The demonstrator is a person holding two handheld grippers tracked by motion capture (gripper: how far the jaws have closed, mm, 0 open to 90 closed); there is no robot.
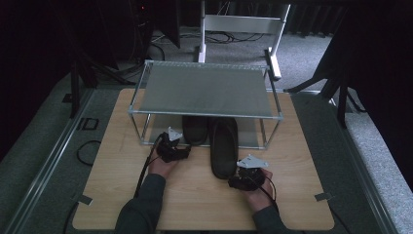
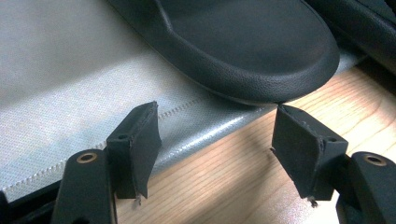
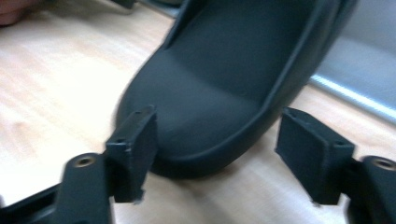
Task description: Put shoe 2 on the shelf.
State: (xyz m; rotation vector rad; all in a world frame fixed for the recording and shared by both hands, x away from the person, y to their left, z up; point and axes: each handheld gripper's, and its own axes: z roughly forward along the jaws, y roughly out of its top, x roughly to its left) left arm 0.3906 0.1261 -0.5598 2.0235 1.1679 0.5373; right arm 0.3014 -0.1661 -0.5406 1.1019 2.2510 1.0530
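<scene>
Two dark slippers lie at a metal rack [image 1: 146,92]. The left slipper [image 1: 195,127] rests on the rack's grey lower mat [image 2: 70,84]. Its rounded end [image 2: 261,60] lies just ahead of my left gripper [image 2: 215,114], whose jaws stand open with nothing between them. The right slipper [image 1: 224,146] sticks out onto the wooden table [image 1: 292,195]. Its near end [image 3: 201,121] lies between the open jaws of my right gripper [image 3: 217,114]. The right pad stands clear of it; the left pad is close beside it. From above, the left gripper [image 1: 184,150] and right gripper [image 1: 234,179] flank that slipper.
The rack's grey mesh top shelf [image 1: 204,90] covers the back half of the table. A white frame [image 1: 243,24] stands on the floor behind it. Cables [image 1: 85,151] trail off the table's left side. Bare wood lies at the front and right.
</scene>
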